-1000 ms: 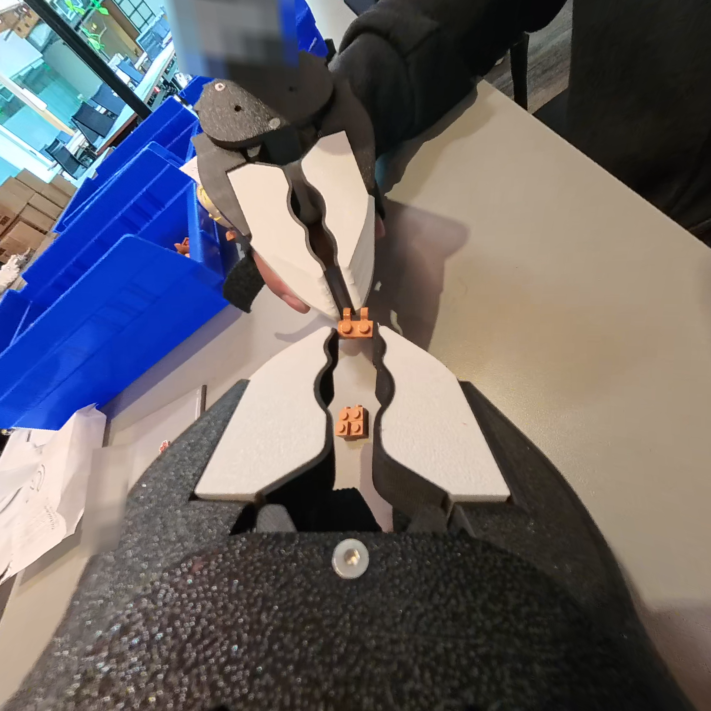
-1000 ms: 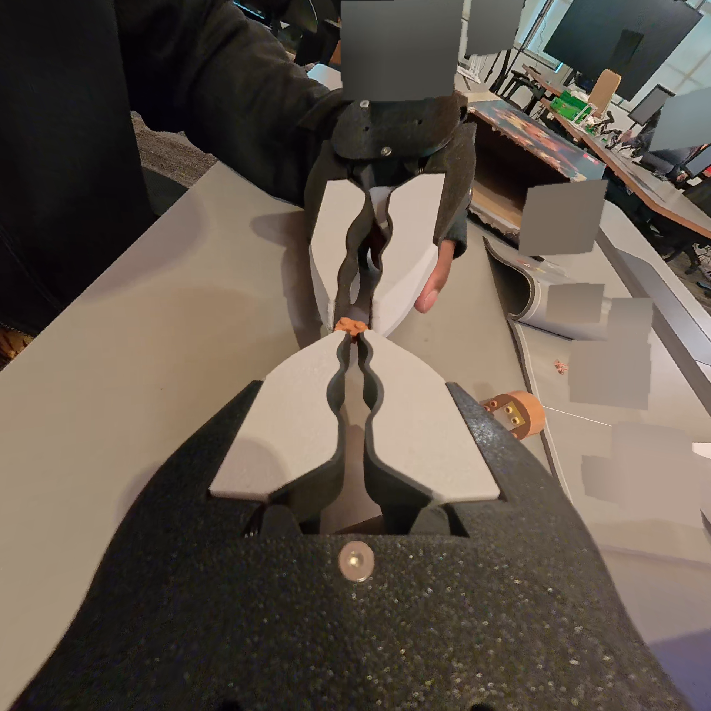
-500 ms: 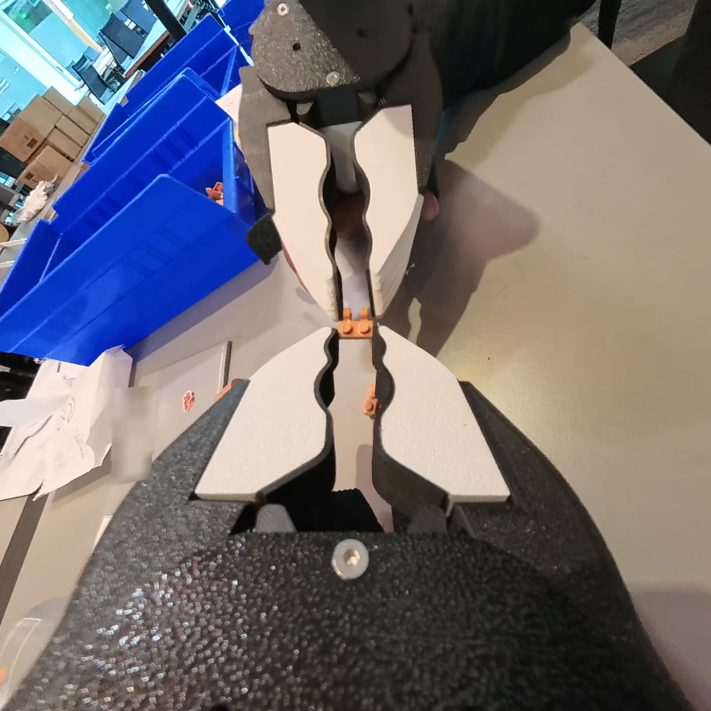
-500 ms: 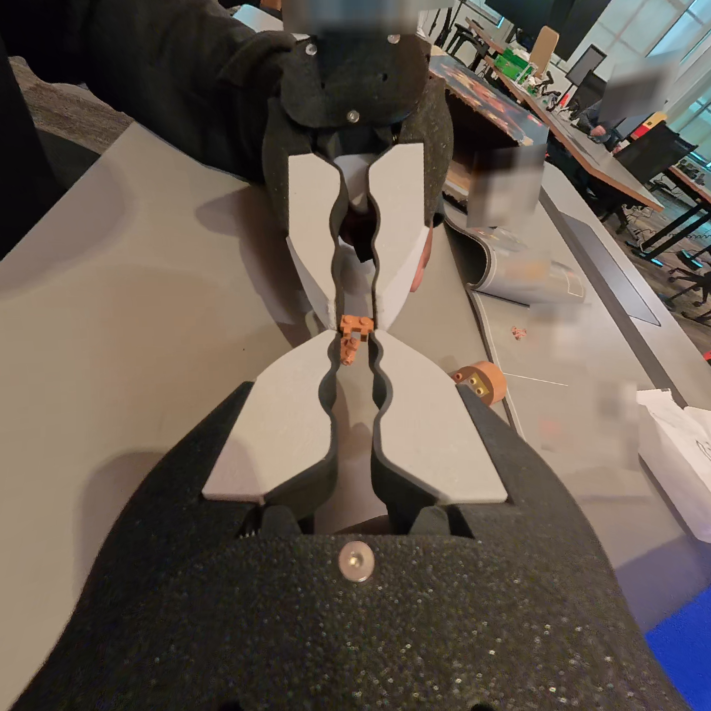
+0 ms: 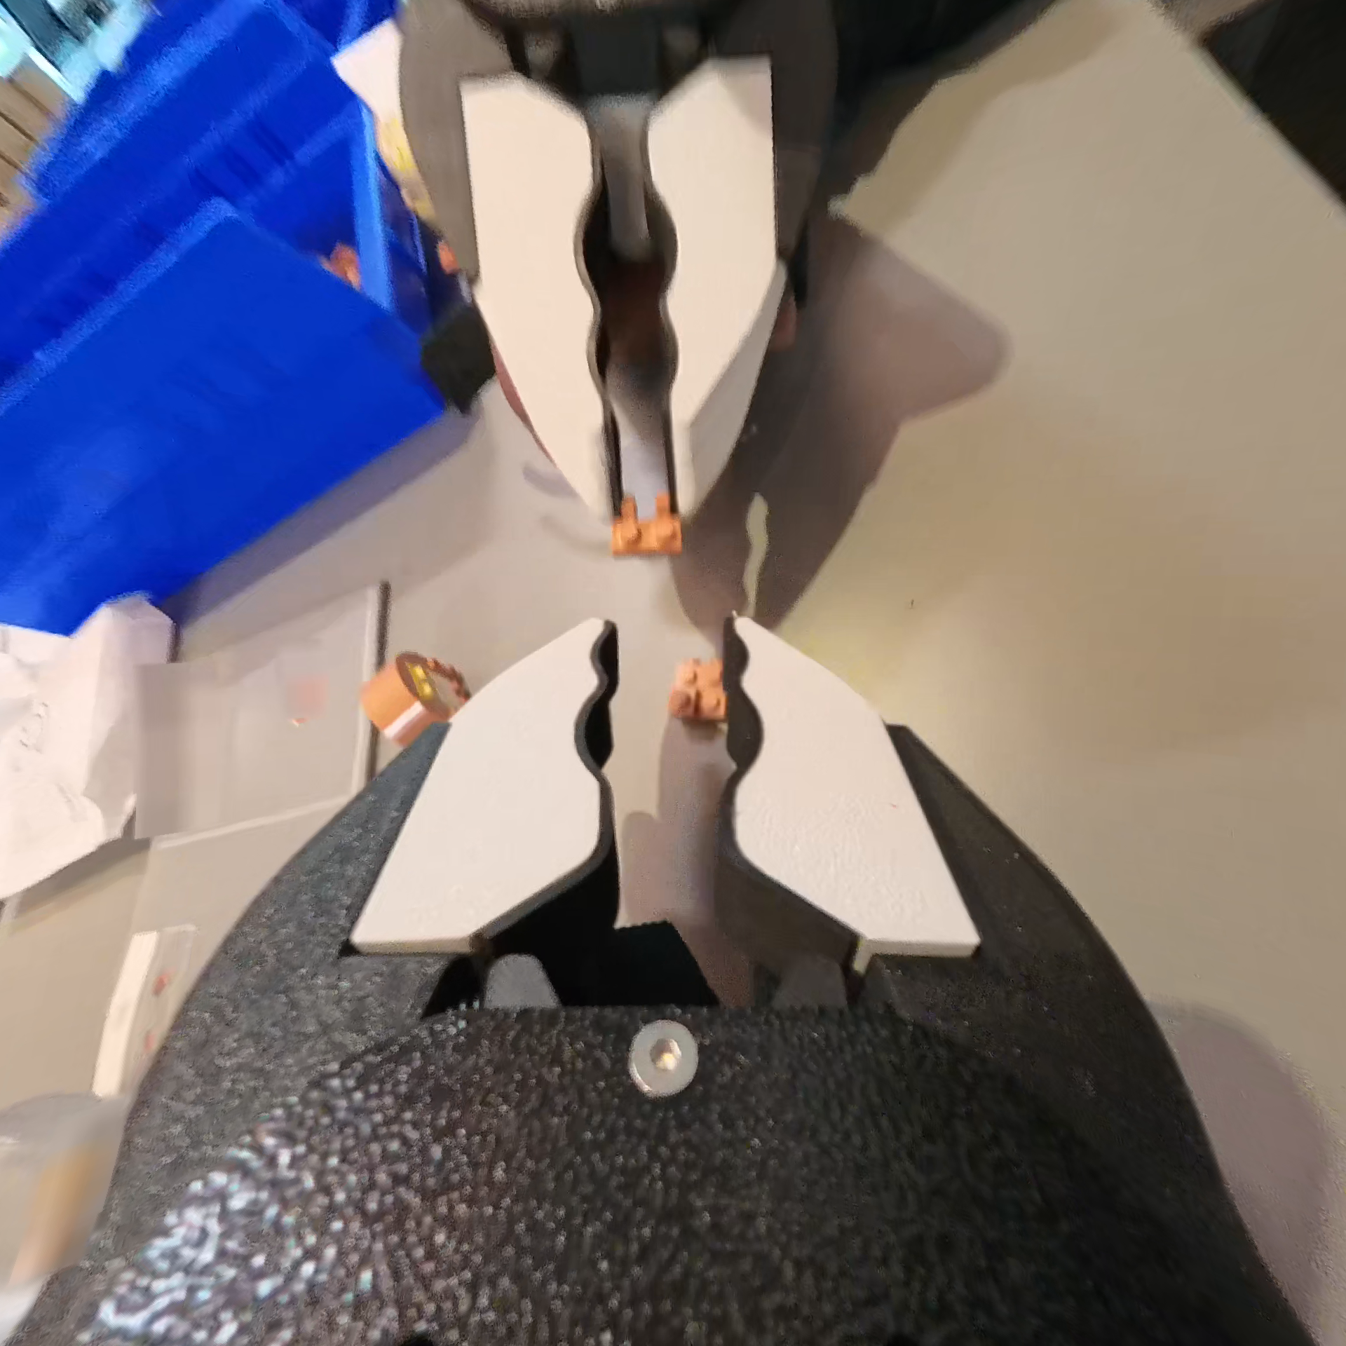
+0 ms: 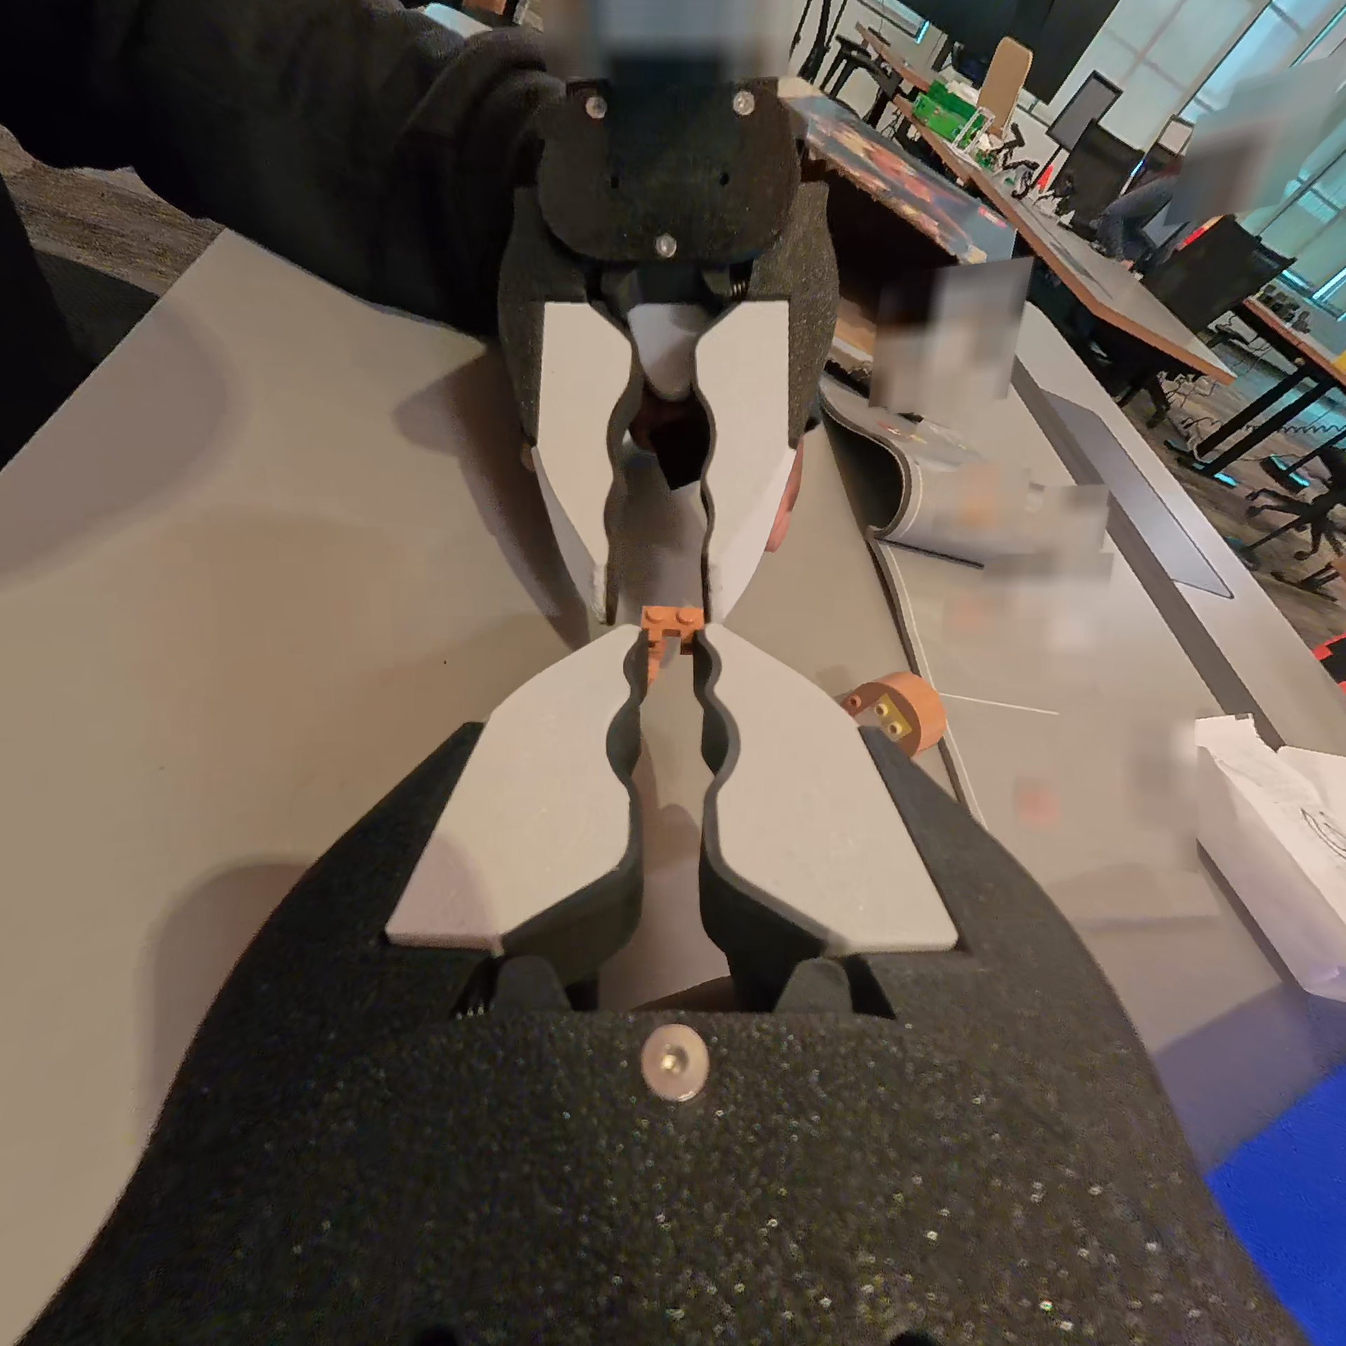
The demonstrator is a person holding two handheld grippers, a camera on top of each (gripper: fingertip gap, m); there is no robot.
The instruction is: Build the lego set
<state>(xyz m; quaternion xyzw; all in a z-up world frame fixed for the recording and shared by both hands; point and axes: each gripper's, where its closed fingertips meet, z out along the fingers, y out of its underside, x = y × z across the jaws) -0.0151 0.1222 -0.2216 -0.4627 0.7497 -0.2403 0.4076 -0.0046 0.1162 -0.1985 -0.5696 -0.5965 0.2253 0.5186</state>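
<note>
My right gripper [image 6: 666, 639] is shut on a small orange brick piece [image 6: 674, 623] and holds it at its fingertips above the grey table [image 6: 218, 655]. The left wrist view shows the same grasp, with the piece [image 5: 647, 535] pinched at the tips of the right gripper [image 5: 644, 510]. My left gripper [image 5: 668, 625] is open and holds nothing. It faces the right gripper, a short way back from the piece. A second orange brick [image 5: 699, 688] lies on the table beside the left gripper's right finger [image 5: 794, 728].
An orange round block with yellow studs [image 6: 899, 717] lies on the table near the grippers, also in the left wrist view [image 5: 411, 695]. Blue bins [image 5: 182, 364] line one side. White paper [image 5: 58, 765] and a curled mat [image 6: 947, 495] lie nearby. Both grippers' tips are close together, under 4 cm apart.
The left gripper was shut on the orange piece; the right gripper closed on it too. The left gripper has now opened and drawn back, leaving the piece in the right gripper.
</note>
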